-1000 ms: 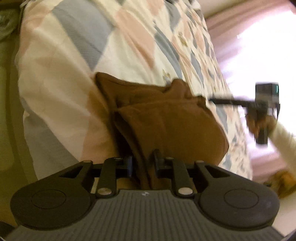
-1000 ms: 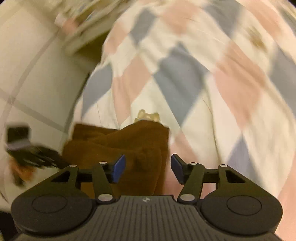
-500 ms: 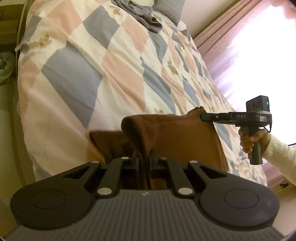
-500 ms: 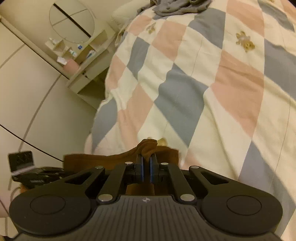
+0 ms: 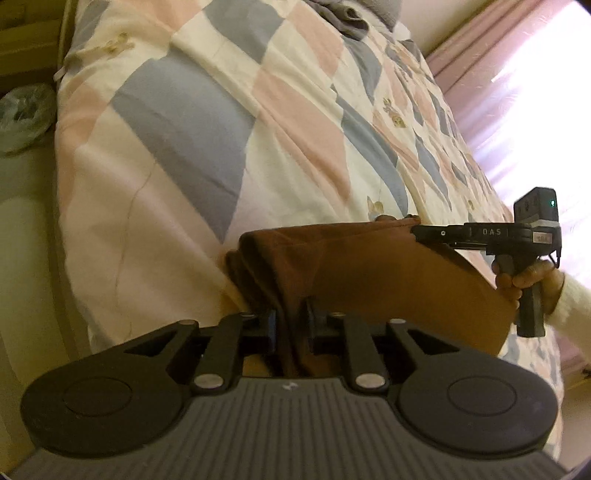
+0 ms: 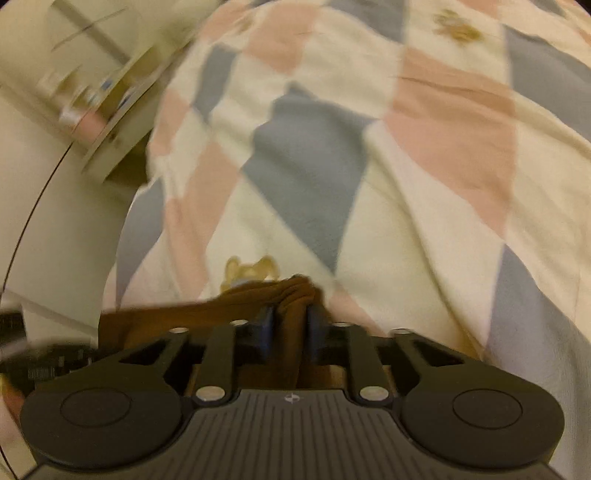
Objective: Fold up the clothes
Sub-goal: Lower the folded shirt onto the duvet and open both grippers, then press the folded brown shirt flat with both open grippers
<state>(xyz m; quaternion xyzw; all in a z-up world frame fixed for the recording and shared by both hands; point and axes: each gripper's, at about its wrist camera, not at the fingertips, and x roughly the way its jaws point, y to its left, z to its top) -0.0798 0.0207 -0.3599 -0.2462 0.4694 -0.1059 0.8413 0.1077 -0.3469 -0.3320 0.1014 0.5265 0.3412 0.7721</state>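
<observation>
Now the brown garment [image 5: 388,273] hangs stretched between the two claws, lifted over the near edge of the bed; its lower folds look to touch the quilt [image 5: 192,155] at the left, though the contact is hard to judge. The left claw [image 5: 291,328] is clamped on a bunched fold of the cloth, which runs down between its fingers. In the left wrist view the right claw [image 5: 417,230] pinches the garment's far upper corner, so the top edge runs nearly level from one grip to the other. The right wrist view, blurred, shows the same grip close up [image 6: 291,325]: brown cloth gathered tight between the blue-padded fingers [image 6: 264,328].

A hand [image 5: 524,280] with a cream sleeve [image 5: 572,306] holds the right tool's handle. Under the garment lies the quilt of cream, pink and grey-blue diamonds with small bear prints. A grey cloth [image 5: 347,18] lies crumpled at the far end of the bed. Pink curtains [image 5: 491,40] frame a bright window at the right. A pale shelf unit [image 6: 92,103] stands beside the bed, too blurred to make out.
</observation>
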